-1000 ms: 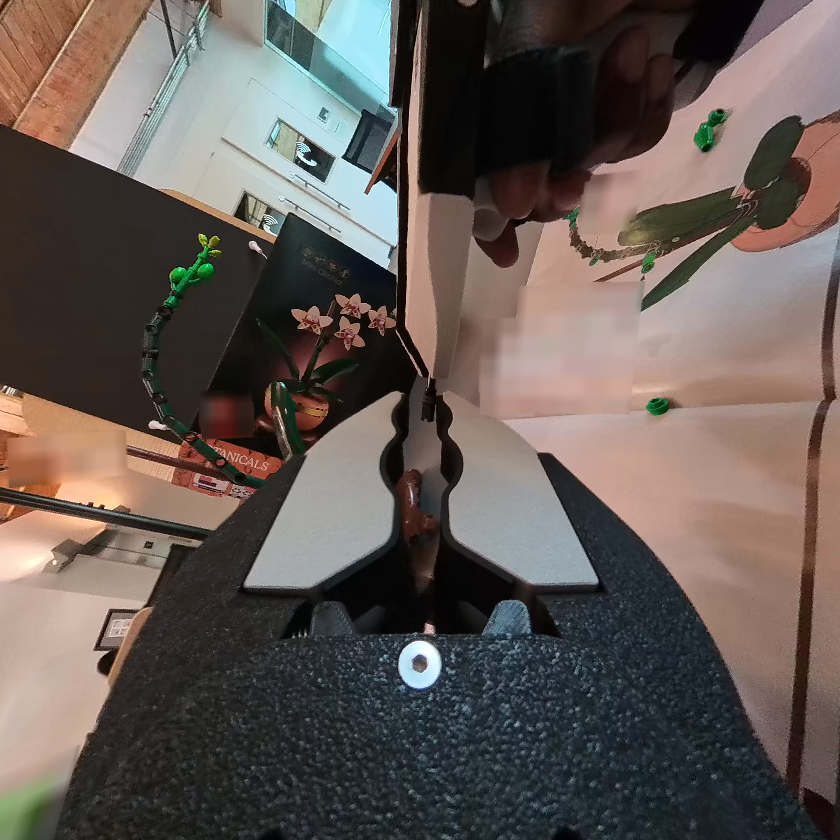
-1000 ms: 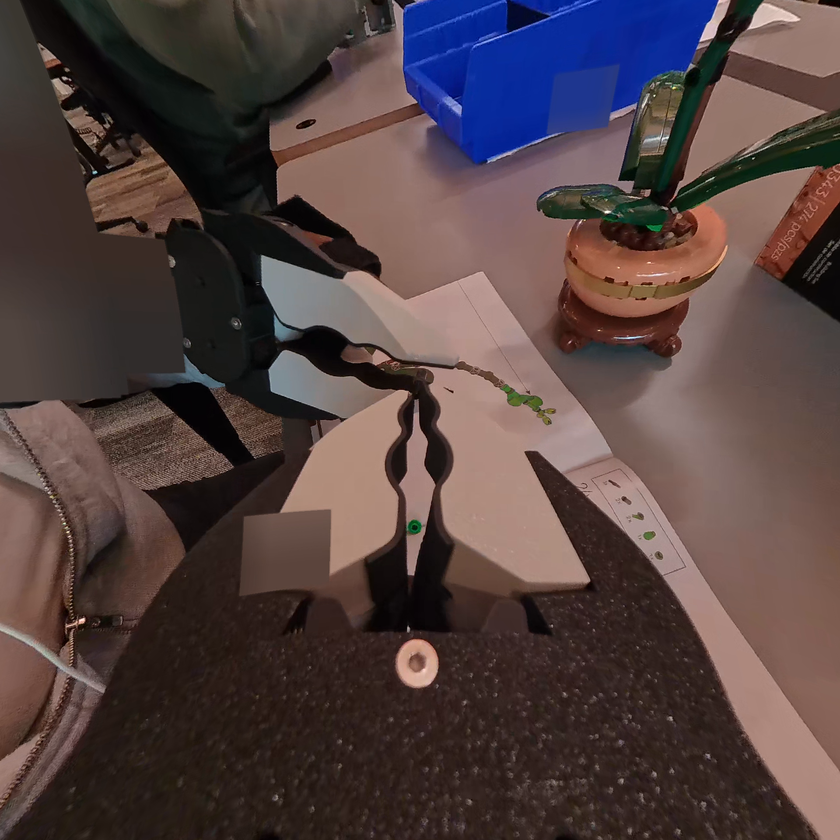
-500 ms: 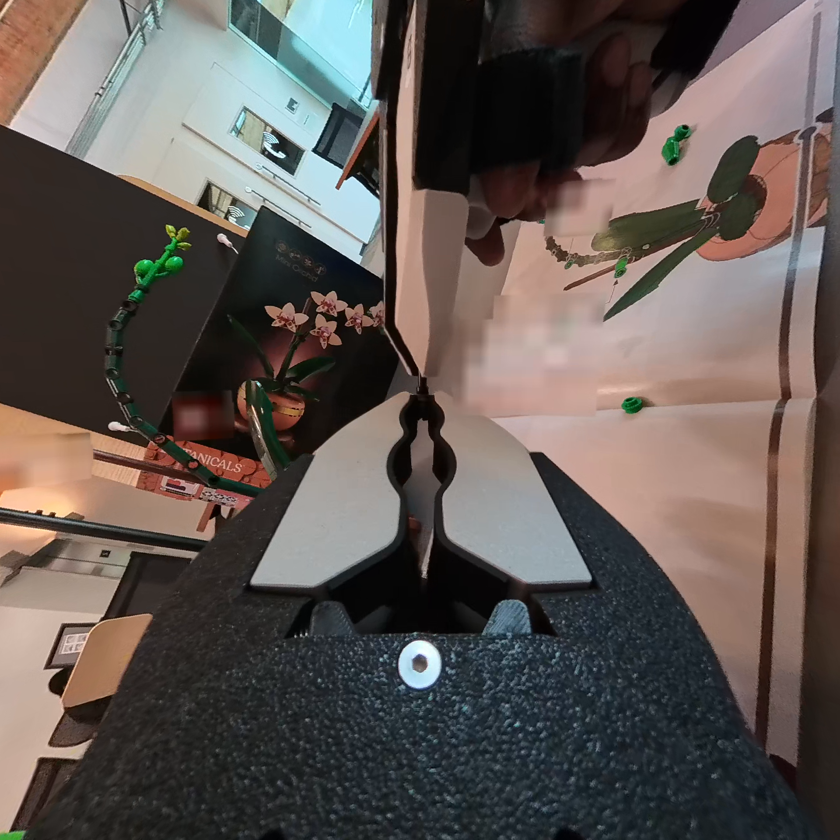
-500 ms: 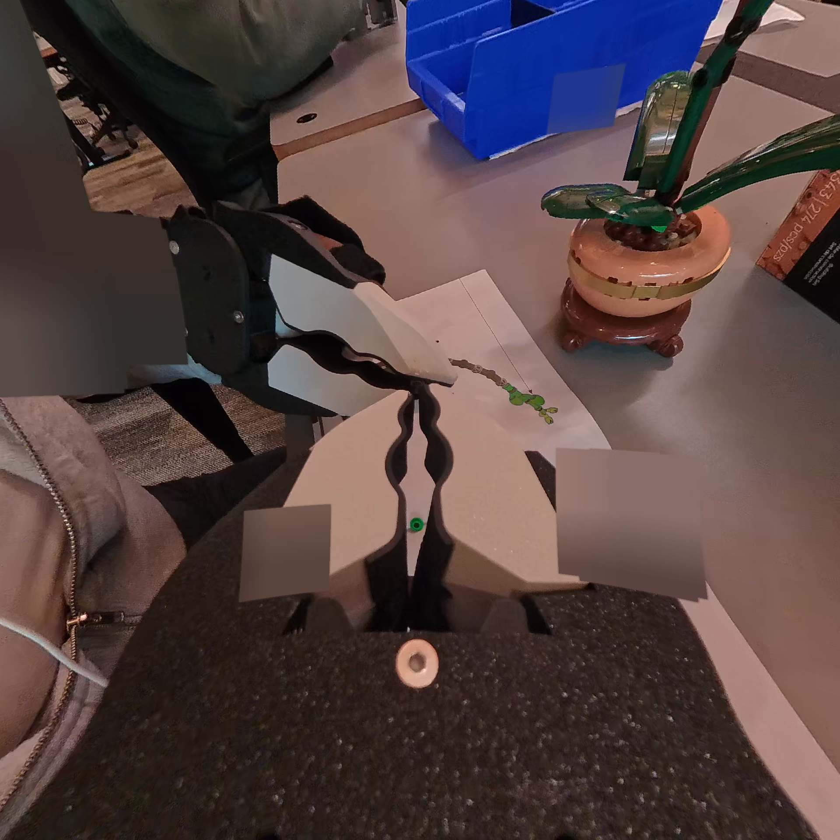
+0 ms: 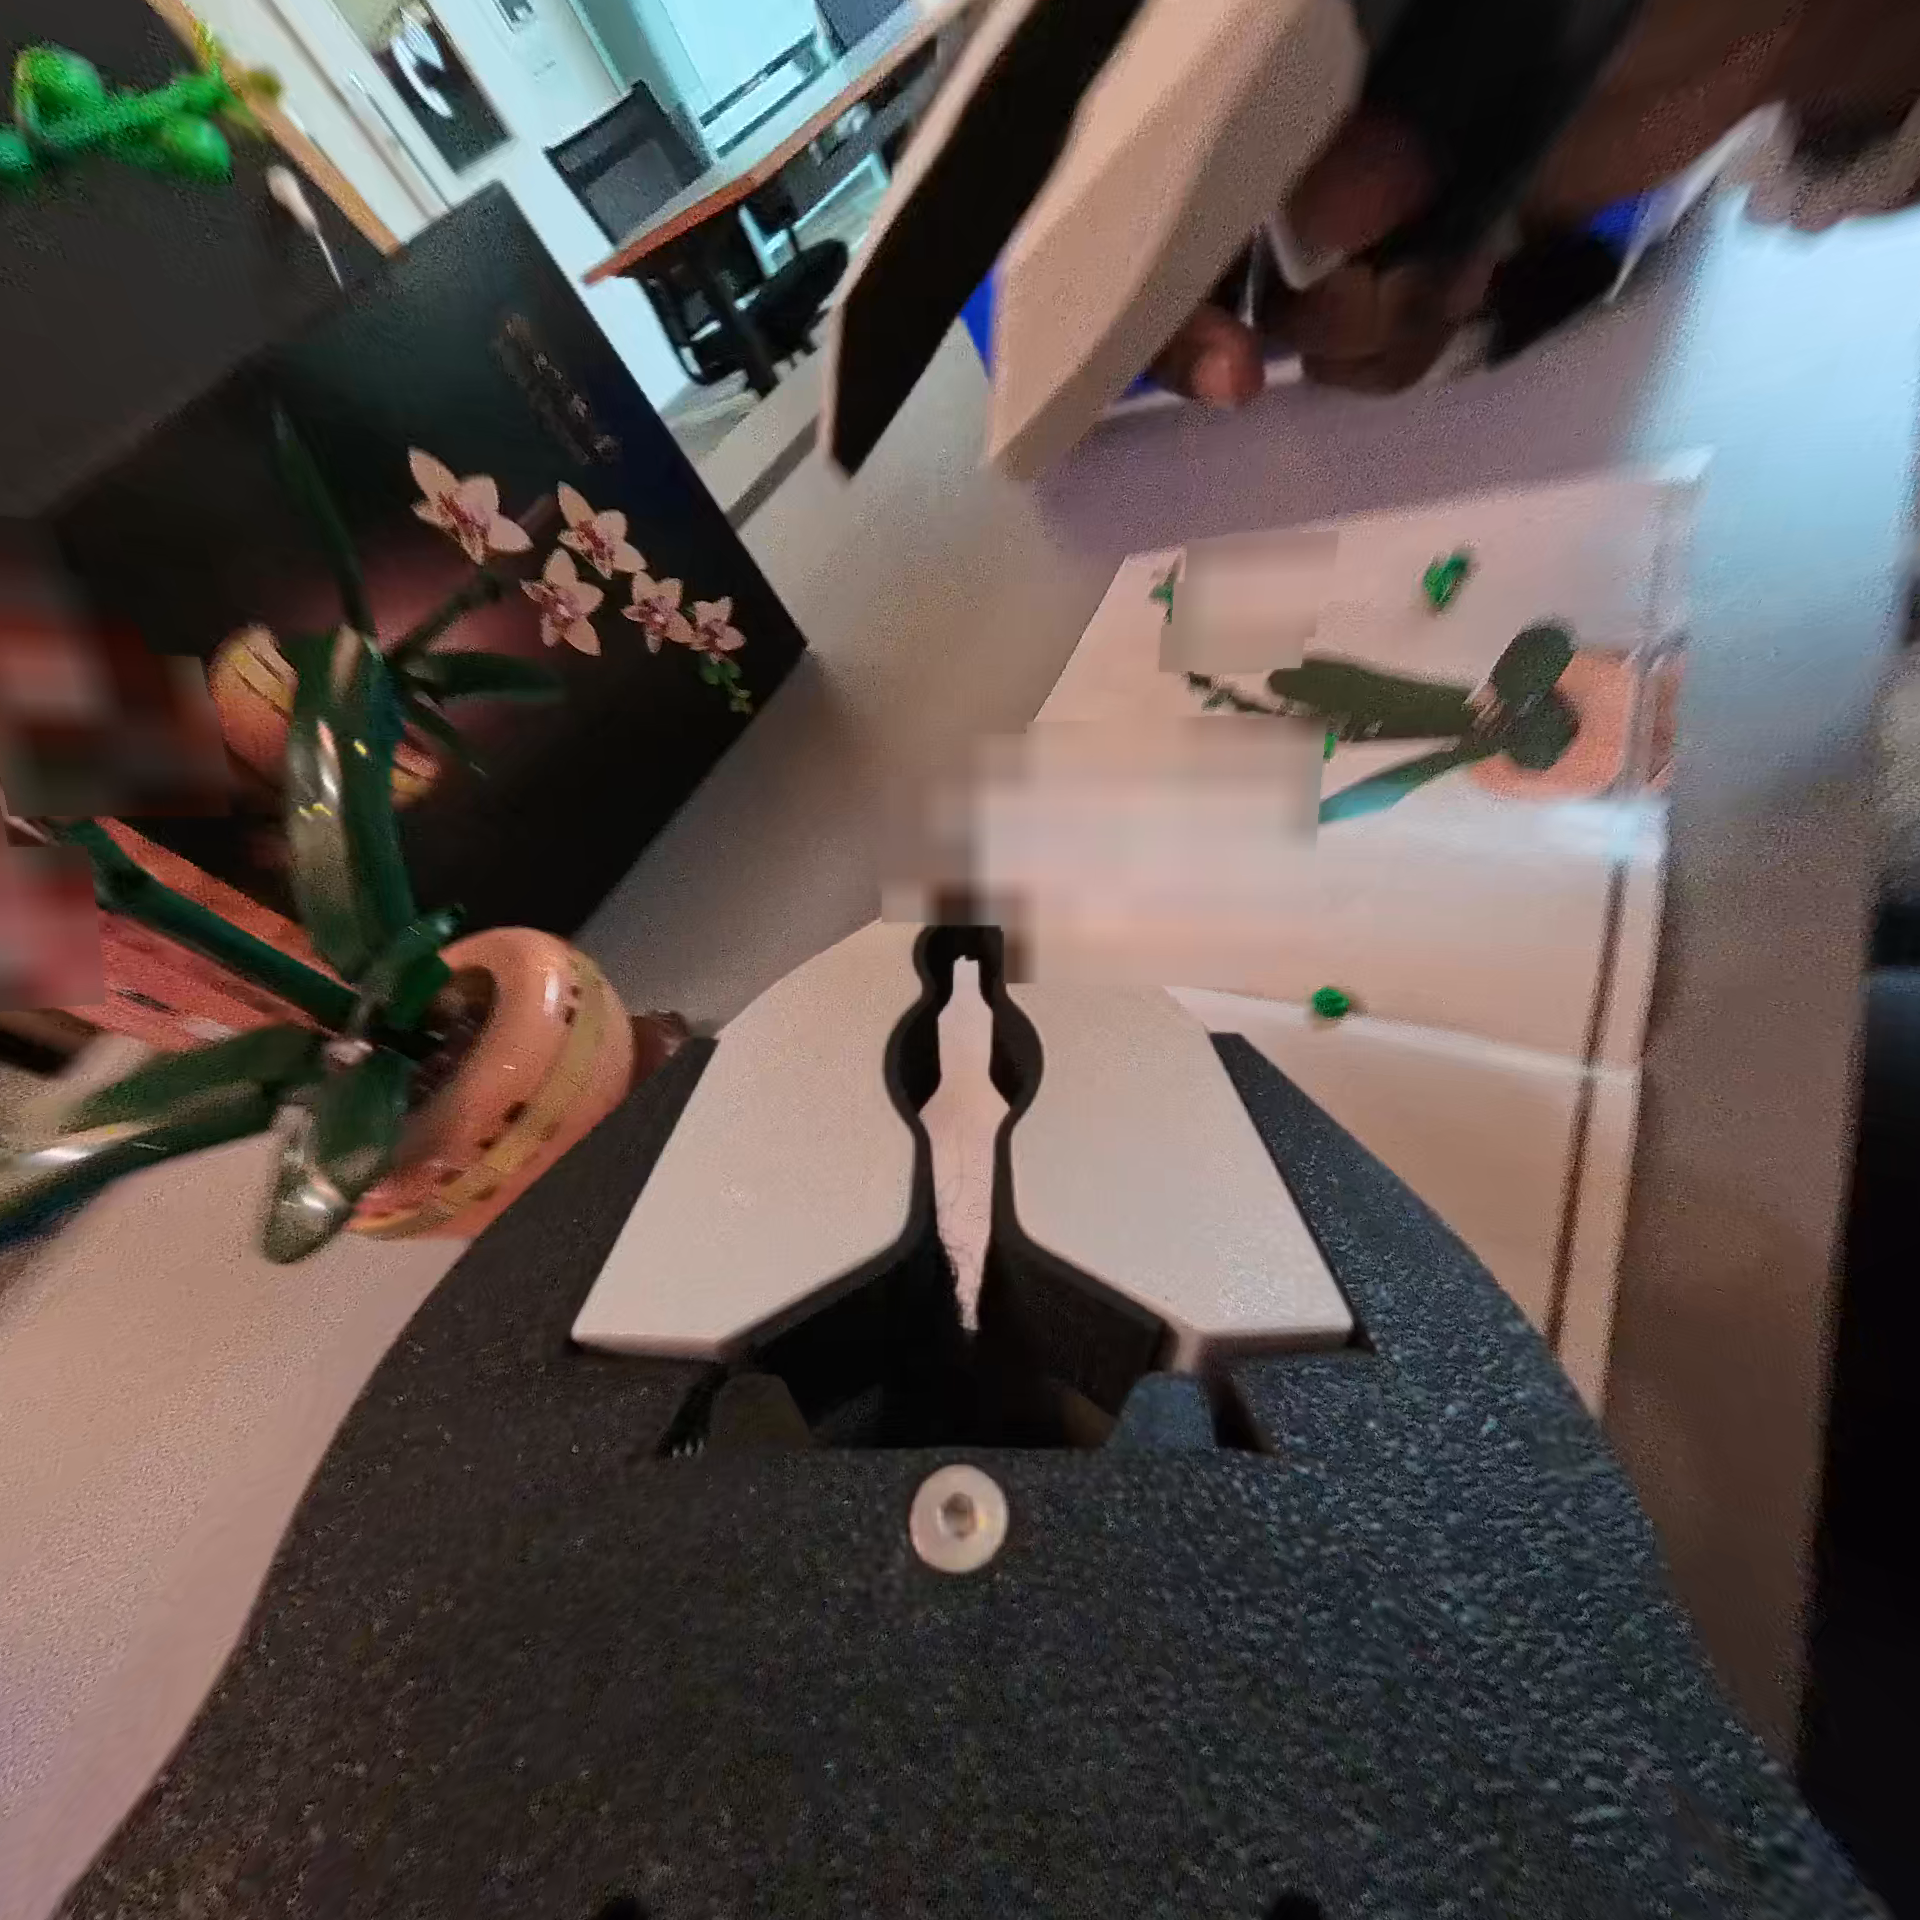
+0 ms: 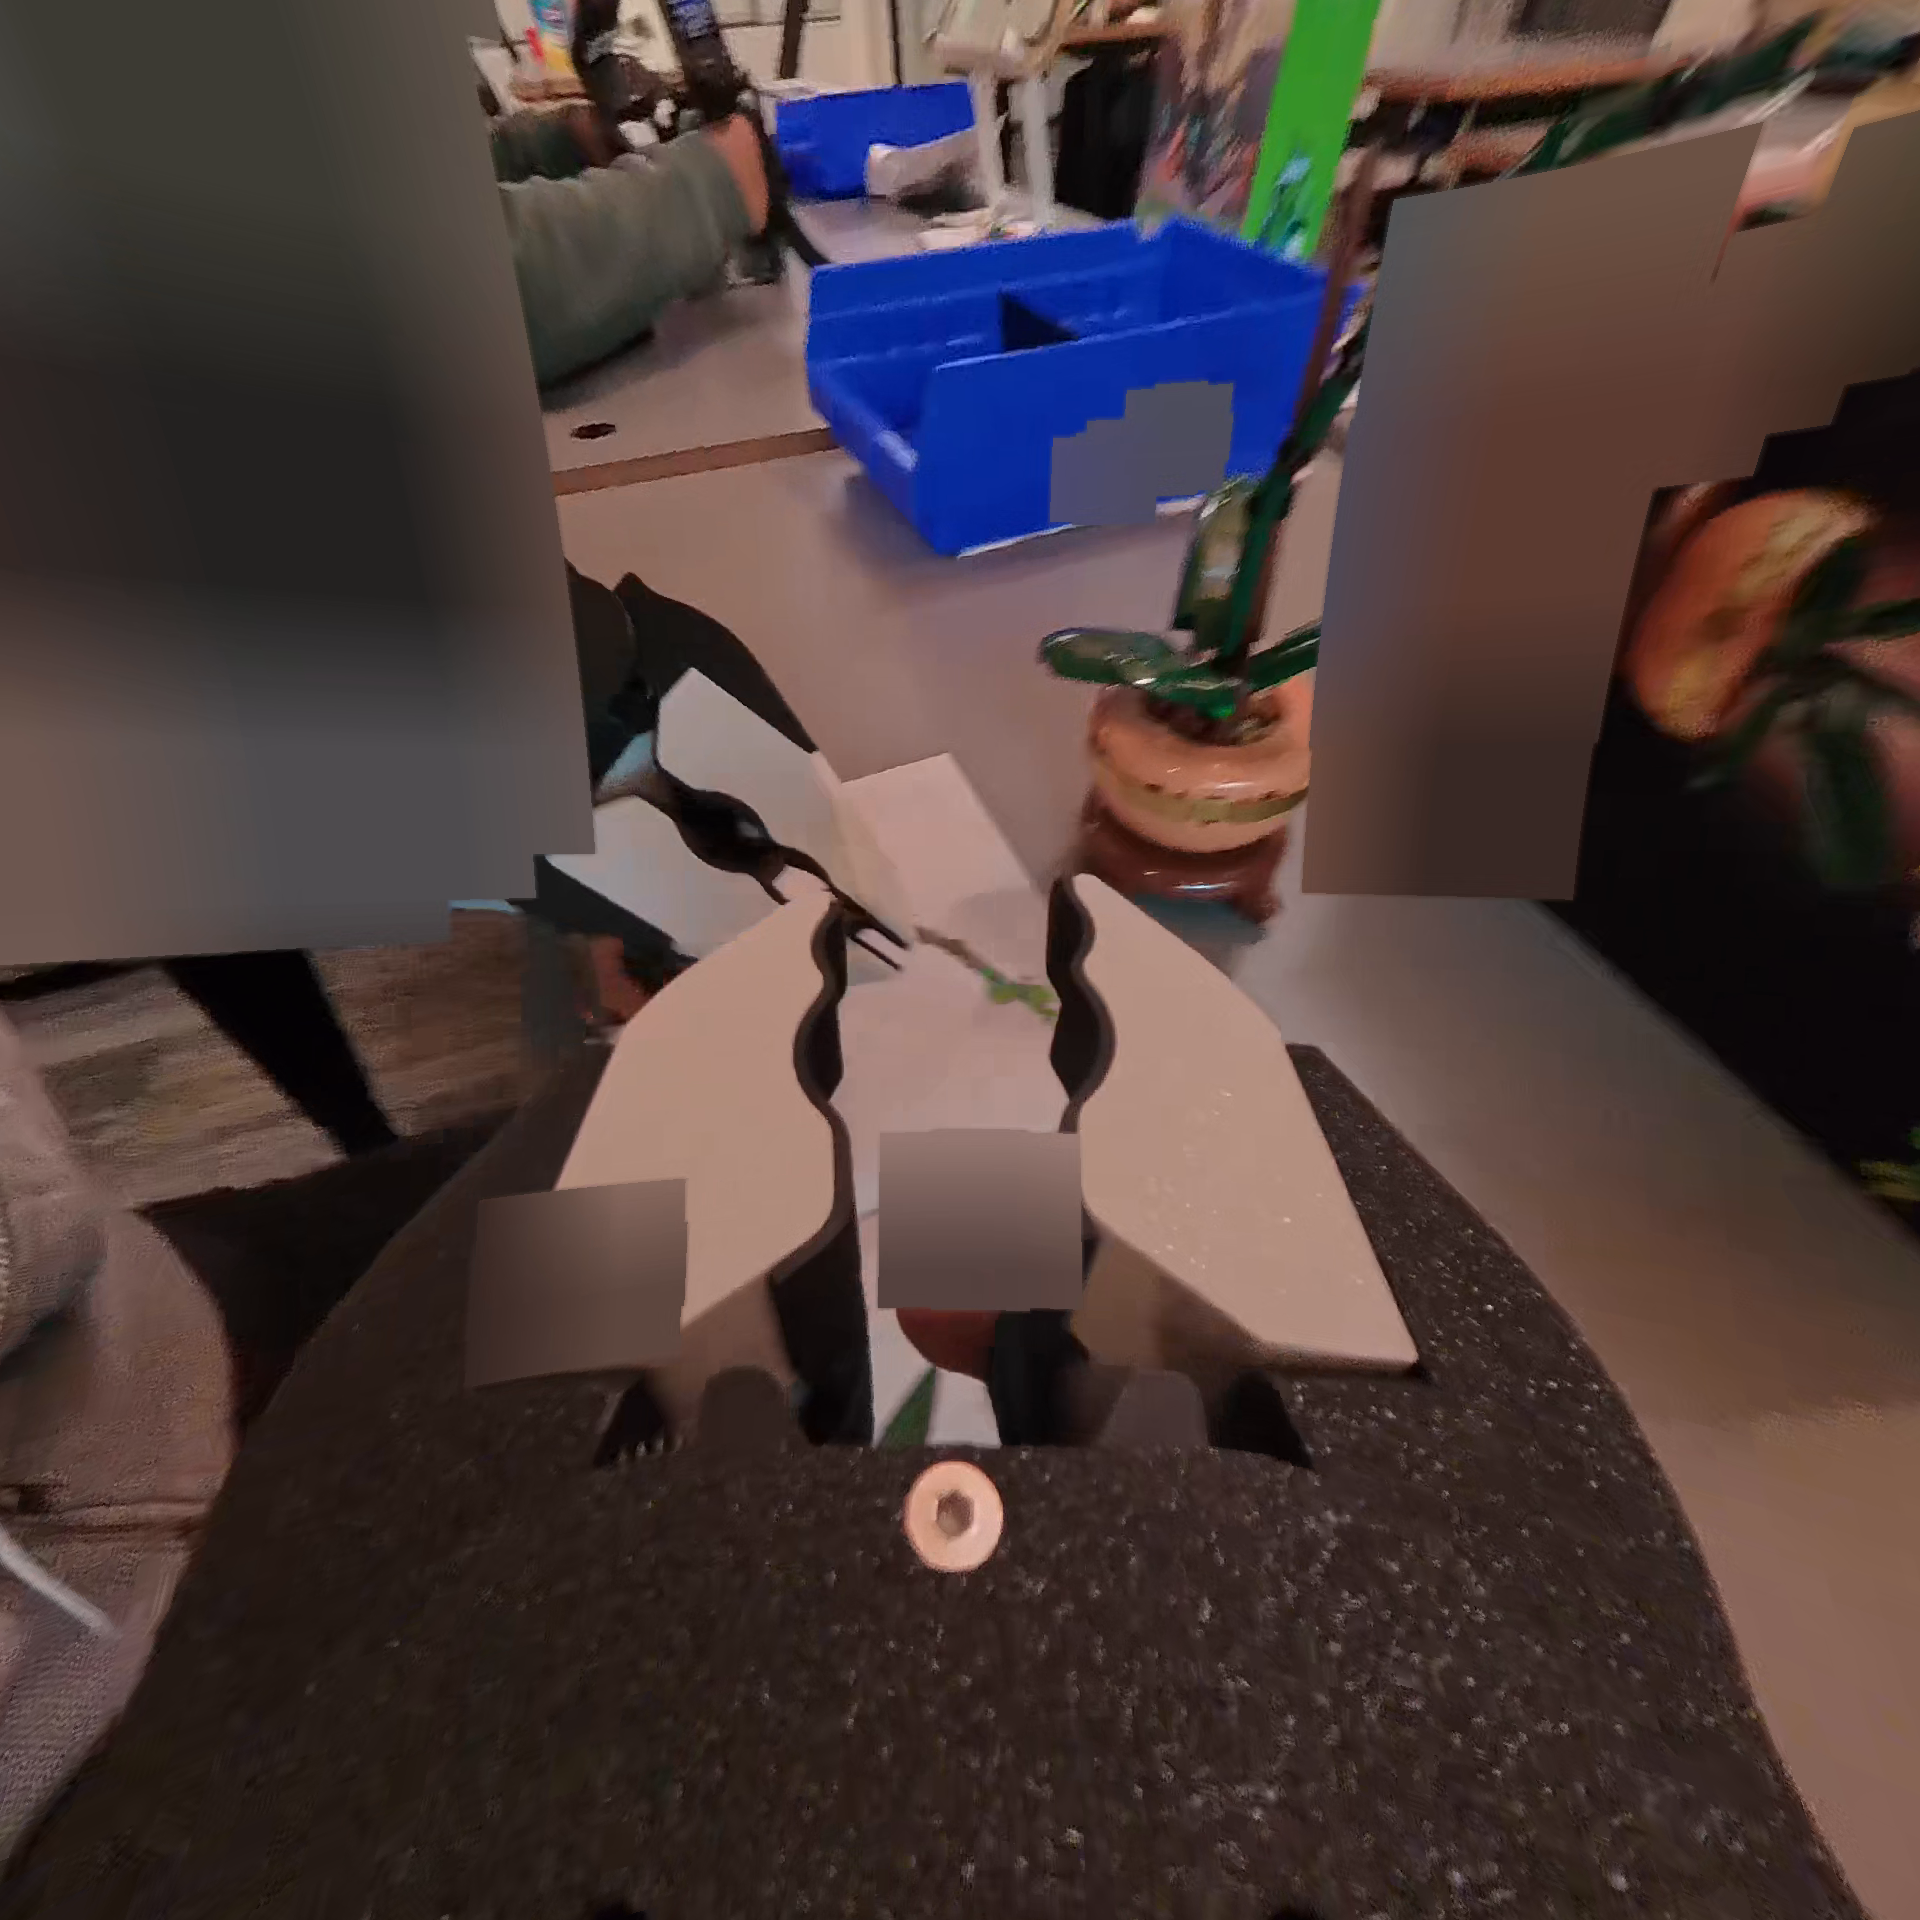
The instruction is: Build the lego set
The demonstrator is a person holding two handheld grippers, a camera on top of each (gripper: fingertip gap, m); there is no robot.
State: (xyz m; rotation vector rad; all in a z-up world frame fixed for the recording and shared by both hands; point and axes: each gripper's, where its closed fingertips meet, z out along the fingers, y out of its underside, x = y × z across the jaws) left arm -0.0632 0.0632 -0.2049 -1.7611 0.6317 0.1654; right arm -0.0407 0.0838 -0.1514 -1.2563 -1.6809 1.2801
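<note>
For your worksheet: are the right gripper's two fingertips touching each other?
Apart. The right wrist view shows the right gripper with white paper visible between its fingers.

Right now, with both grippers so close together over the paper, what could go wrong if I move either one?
The left gripper sits almost against the left finger of the open right gripper; a careless move could knock them together.
The potted plant model stands just beyond the right gripper, leaves spreading; a forward sweep might tip it.
A small green piece lies loose on the paper sheet; dragging a gripper across could flick it away.
</note>
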